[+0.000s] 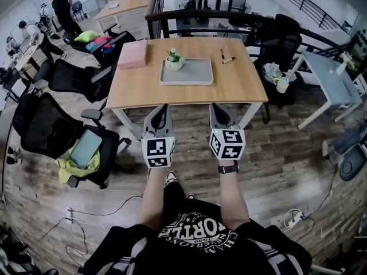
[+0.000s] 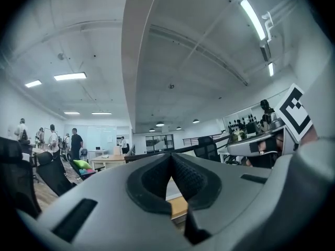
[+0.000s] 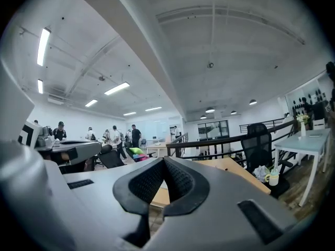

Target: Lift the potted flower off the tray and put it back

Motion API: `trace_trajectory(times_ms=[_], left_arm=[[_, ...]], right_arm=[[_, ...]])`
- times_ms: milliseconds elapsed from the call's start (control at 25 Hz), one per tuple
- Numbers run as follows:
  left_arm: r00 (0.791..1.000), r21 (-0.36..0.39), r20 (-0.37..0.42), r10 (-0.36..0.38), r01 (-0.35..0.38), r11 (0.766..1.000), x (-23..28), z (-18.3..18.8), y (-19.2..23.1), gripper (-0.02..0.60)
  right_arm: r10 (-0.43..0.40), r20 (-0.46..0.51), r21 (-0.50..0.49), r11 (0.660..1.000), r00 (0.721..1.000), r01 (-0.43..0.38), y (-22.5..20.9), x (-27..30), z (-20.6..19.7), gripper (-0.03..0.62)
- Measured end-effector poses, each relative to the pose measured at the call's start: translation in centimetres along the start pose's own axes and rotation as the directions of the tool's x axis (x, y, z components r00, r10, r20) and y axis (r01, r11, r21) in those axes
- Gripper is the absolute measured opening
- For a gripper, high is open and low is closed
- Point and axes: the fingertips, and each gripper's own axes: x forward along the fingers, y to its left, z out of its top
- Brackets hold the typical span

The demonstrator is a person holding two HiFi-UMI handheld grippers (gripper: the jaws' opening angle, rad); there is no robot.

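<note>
Potted flower [image 1: 174, 60] stands upright at the far left corner of the tray [image 1: 192, 73] on the tabletop [image 1: 186, 93], well apart from left gripper [image 1: 164, 109] and right gripper [image 1: 216, 107], both with jaws closed and empty; judged light but breakable, best gripped by the pot wall, not the stems.

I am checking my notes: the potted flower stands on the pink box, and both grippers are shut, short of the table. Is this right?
Not quite. The head view shows the potted flower standing on the grey tray, in its far left corner; the pink box lies beside the tray. The rest holds.
</note>
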Motion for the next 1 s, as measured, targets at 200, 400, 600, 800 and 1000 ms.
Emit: trace_trajectory(times_ms=[200, 400, 600, 800, 1000], left_arm=[[1.0, -0.027, -0.02, 0.011, -0.011, 1.0, 1.2, -2.4, 1.4, 0.017], [0.999, -0.065, -0.03, 0.016, -0.018, 0.998, 3.6, -4.1, 4.3, 0.017], [1.0, -0.093, -0.02, 0.022, -0.024, 0.995, 7.9, -3.9, 7.2, 0.017], [1.0, -0.086, -0.021, 0.017, -0.019, 0.996, 12.5, -4.1, 9.9, 0.017], [0.999, -0.101, -0.045, 0.004, -0.009, 0.995, 16.3, -5.7, 12.2, 0.017]], right_arm=[[0.002, -0.009, 0.001, 1.0, 1.0, -0.002, -0.4, 1.8, -1.2, 0.018], [-0.006, -0.028, -0.005, 1.0, 1.0, 0.006, -0.5, 5.6, -1.9, 0.018], [0.008, -0.028, -0.035, 0.999, 1.0, -0.009, -0.9, 10.9, -0.3, 0.018], [0.023, -0.043, -0.027, 0.999, 0.999, -0.024, -1.4, 16.3, 0.0, 0.018], [0.032, -0.055, -0.007, 0.999, 0.998, -0.032, -1.6, 21.0, -0.1, 0.018]])
